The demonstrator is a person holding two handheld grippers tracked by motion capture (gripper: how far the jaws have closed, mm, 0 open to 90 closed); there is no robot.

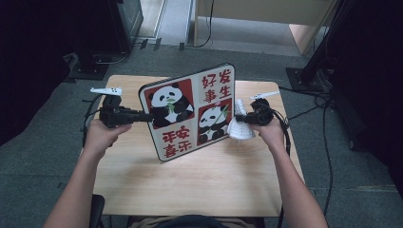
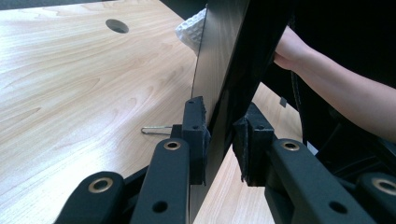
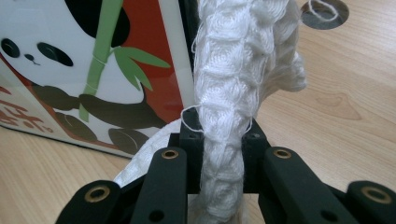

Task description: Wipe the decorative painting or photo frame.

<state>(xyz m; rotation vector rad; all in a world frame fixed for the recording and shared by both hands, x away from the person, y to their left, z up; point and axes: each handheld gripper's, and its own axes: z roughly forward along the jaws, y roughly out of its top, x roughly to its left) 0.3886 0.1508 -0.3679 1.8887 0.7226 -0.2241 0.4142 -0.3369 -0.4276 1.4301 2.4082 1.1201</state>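
A flat board printed with pandas and red characters stands tilted above the wooden table. My left gripper is shut on its left edge; in the left gripper view the pads pinch the thin dark board. My right gripper is shut on a white knitted cloth at the board's right edge. In the right gripper view the cloth rises between the jaws, right beside the panda board.
A round cable hole is cut in the tabletop, and a small metal clip lies on the wood near my left jaws. Cables run over the grey floor at the right. Dark stands flank the table.
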